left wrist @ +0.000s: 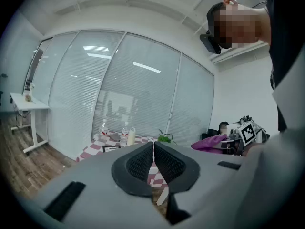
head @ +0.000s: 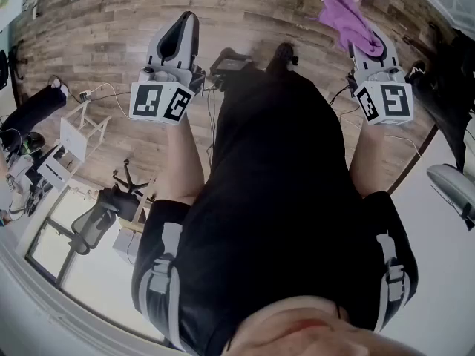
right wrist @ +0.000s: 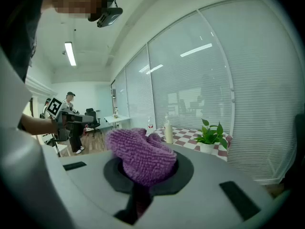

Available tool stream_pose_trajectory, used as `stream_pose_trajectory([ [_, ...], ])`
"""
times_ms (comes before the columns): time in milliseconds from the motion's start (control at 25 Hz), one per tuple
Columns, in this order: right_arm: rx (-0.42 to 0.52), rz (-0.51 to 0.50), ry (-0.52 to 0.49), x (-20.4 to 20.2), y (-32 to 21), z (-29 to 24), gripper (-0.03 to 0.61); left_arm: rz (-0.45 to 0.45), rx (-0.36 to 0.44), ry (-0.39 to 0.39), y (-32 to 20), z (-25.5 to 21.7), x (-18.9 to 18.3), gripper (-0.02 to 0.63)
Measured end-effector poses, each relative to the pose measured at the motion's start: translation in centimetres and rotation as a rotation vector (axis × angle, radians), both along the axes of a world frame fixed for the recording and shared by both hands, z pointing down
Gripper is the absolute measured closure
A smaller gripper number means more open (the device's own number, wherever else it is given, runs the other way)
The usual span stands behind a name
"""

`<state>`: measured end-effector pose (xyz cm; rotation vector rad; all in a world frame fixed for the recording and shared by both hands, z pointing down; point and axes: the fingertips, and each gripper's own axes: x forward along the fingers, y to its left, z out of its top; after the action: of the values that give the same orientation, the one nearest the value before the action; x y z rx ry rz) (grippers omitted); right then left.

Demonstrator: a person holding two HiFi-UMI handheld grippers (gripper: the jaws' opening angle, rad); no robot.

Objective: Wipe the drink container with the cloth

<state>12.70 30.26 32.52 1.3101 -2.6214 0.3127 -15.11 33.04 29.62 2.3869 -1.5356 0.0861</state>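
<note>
My right gripper (right wrist: 143, 173) is shut on a fluffy purple cloth (right wrist: 141, 154) that bulges out above its jaws. In the head view that cloth (head: 343, 17) hangs off the right gripper (head: 369, 47) at the upper right. My left gripper (left wrist: 153, 151) is shut with nothing between its ribbed pads; in the head view the left gripper (head: 184, 24) is held up at the upper left. Far ahead, a cream drink container (right wrist: 167, 131) stands on a red-and-white checkered table (right wrist: 190, 138). The left gripper view shows the cream container (left wrist: 131, 136) beside two clear bottles (left wrist: 124, 134).
A potted plant (right wrist: 211, 135) stands on the checkered table's right end. Glass walls with blinds run behind it. The person's black-clad torso (head: 282, 199) fills the head view over a wooden floor (head: 96, 21). Desks and an office chair (head: 100, 213) are at the left.
</note>
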Motion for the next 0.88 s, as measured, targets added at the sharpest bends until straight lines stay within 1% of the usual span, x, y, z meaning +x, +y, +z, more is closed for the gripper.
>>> stream_pose_trajectory([
  [120,0.001,0.010,-0.014,0.3,0.2,-0.7,0.540,0.003,0.005,0.002,-0.1,-0.7,0.1,0.574],
  [280,0.011,0.013,-0.009,0.9,-0.4,-1.1,0.540,0.011,0.010,-0.002,-0.6,-1.2,0.8,0.574],
  [600,-0.028,-0.022,-0.054,0.8,-0.1,-0.5,0.540,0.016,0.007,-0.031,-0.4,-1.3,2.1,0.574],
  [760,-0.064,-0.044,-0.034,0.6,-0.2,0.8,0.540,-0.001,-0.003,-0.045,-0.3,-0.7,1.9,0.574],
  [880,-0.053,-0.045,-0.022,0.2,-0.9,1.1,0.540,-0.010,-0.019,-0.039,-0.6,-0.2,1.4,0.574],
])
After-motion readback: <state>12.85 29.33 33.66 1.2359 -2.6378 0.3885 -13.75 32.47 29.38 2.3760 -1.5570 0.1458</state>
